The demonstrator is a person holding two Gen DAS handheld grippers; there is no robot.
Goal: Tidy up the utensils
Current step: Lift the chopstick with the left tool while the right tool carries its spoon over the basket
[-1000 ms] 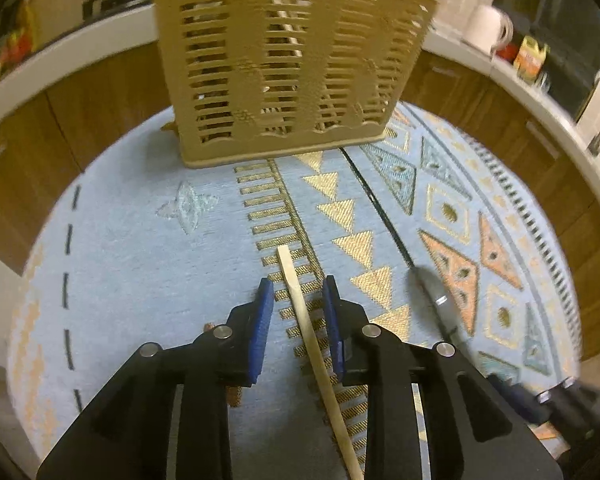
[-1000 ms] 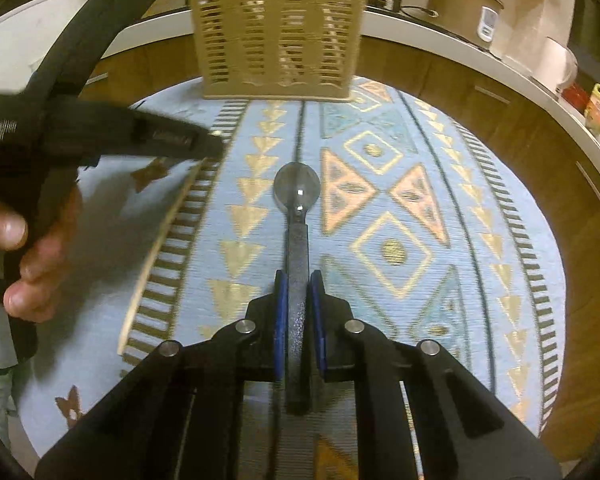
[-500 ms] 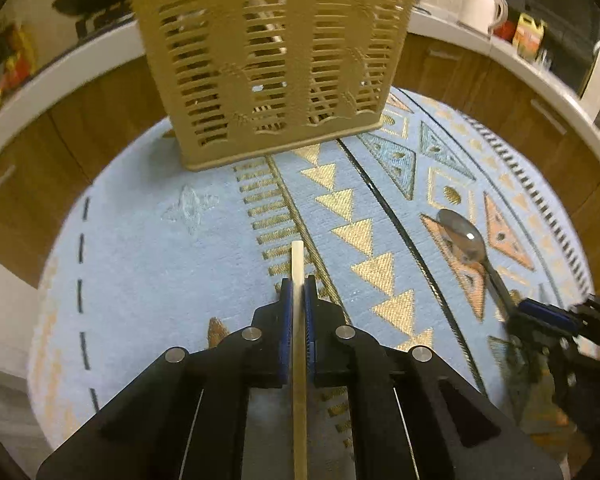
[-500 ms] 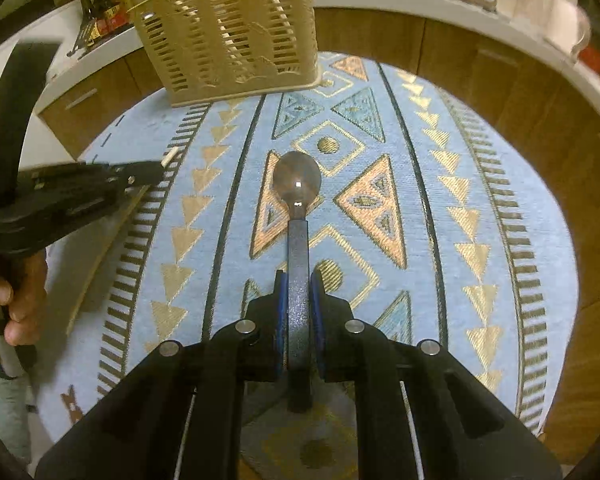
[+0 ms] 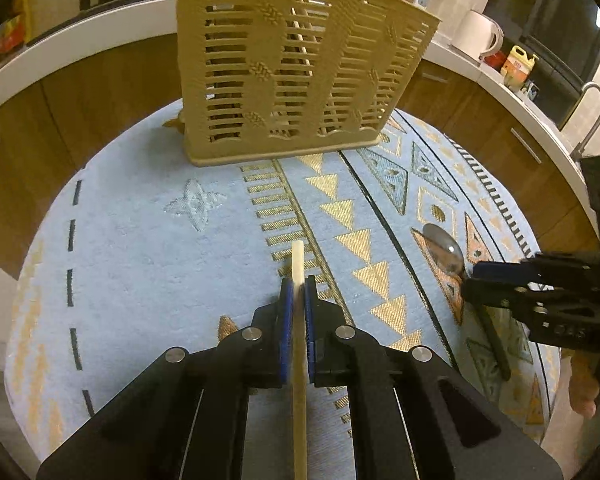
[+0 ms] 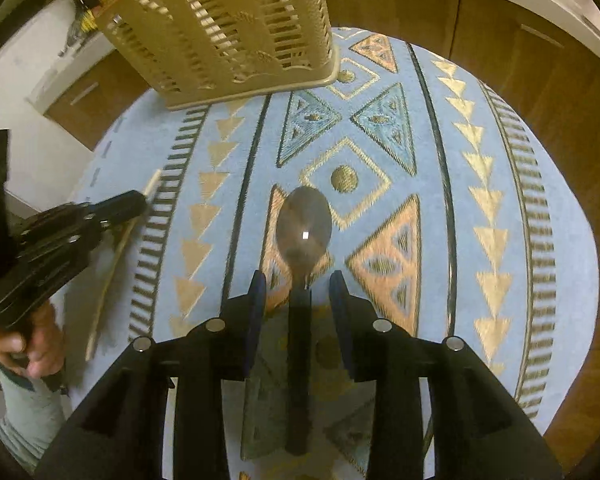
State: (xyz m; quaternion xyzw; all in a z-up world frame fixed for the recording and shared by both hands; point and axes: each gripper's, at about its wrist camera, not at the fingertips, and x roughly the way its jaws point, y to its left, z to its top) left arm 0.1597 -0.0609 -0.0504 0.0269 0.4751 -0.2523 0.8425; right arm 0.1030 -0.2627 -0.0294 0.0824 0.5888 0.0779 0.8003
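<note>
Spoon (image 6: 304,228) is being released onto the counter by the opening right tongs (image 6: 298,284); chopstick (image 5: 298,268), probably basket-bound, is being clamped by the newly closed left tongs (image 5: 298,284).

Around you: round table under a pale blue tablecloth (image 5: 140,264) with gold triangles; wooden cabinets (image 5: 100,92) below a white countertop (image 5: 100,36); white kettle (image 5: 478,34), faucet (image 5: 592,112) (far right). Warm, dim light.
</note>
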